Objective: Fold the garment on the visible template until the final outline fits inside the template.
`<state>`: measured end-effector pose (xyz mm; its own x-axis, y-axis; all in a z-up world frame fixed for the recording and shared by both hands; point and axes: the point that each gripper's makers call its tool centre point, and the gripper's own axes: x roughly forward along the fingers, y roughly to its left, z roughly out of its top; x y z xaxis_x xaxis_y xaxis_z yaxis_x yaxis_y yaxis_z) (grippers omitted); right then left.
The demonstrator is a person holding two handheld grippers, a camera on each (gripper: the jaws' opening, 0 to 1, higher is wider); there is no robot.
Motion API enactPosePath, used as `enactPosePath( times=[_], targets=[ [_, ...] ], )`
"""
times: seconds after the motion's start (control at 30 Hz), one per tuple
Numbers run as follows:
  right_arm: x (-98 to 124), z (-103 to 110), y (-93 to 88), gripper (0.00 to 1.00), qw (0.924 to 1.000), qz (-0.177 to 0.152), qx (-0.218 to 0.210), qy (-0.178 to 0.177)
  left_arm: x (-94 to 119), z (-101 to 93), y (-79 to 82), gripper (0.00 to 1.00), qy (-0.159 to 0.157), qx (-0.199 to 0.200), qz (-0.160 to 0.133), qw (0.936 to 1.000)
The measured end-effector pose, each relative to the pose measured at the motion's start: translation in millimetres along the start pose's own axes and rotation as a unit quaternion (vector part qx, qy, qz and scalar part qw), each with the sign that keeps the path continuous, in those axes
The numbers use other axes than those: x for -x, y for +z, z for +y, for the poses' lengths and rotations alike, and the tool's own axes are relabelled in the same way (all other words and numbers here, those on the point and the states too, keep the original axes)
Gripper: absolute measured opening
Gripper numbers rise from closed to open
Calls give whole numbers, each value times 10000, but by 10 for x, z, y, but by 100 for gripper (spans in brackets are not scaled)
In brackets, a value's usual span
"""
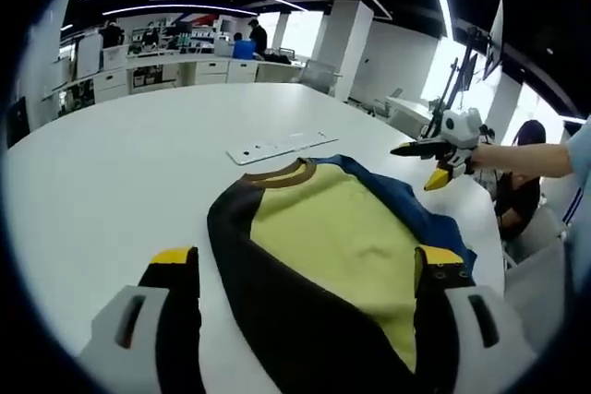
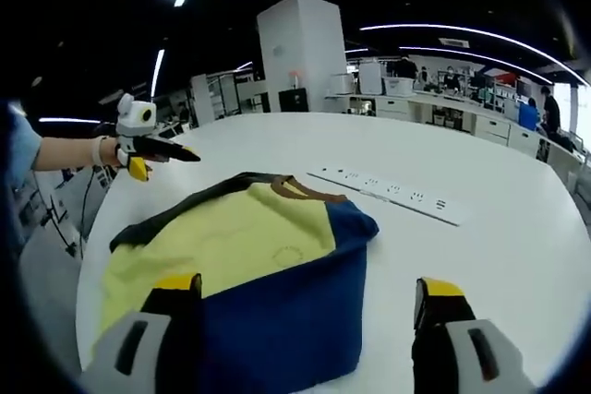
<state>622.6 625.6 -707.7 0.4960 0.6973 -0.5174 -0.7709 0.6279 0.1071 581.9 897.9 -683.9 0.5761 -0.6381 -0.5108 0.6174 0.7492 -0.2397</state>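
Both grippers up off the cloth: the left gripper (image 1: 309,274) hovers with jaws spread wide over the near edge of the garment (image 1: 332,246), gripping nothing. The right gripper (image 2: 309,297) hangs the same way, jaws apart, empty, one jaw above the blue panel, the other over bare white table (image 2: 517,228). The garment, yellow front with dark and blue sides and a brown collar, lies flat on the table, just short of a white power strip (image 2: 388,193) beyond the collar
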Motion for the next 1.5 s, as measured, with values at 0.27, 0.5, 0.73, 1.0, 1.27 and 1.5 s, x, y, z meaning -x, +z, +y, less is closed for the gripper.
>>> enactPosePath(
  times=[0.27, 0.5, 0.73, 1.0, 1.27, 1.5],
  targets=[
    [261, 172, 3, 95, 10000, -27, 65, -11, 197, -167, -68, 94, 39, -60, 22, 10000],
    [447, 286, -36, 93, 9999, -68, 22, -93, 339, -270, -70, 92, 71, -109, -46, 9999],
    [595, 416, -130, 92, 9998, -89, -102, -135, 460, -393, -125, 91, 44, -105, -105, 9999],
    [737, 514, -223, 90, 9996, -85, -131, -213, 619, -483, -239, 90, 51, -99, -92, 9999],
    [841, 691, -382, 87, 9995, -94, -232, -198, 744, -594, -399, 89, 77, 27, -136, 9999],
    [874, 834, -523, 85, 9996, -12, -245, -139, 834, -695, -503, 89, 92, 127, -166, 9997]
  ],
)
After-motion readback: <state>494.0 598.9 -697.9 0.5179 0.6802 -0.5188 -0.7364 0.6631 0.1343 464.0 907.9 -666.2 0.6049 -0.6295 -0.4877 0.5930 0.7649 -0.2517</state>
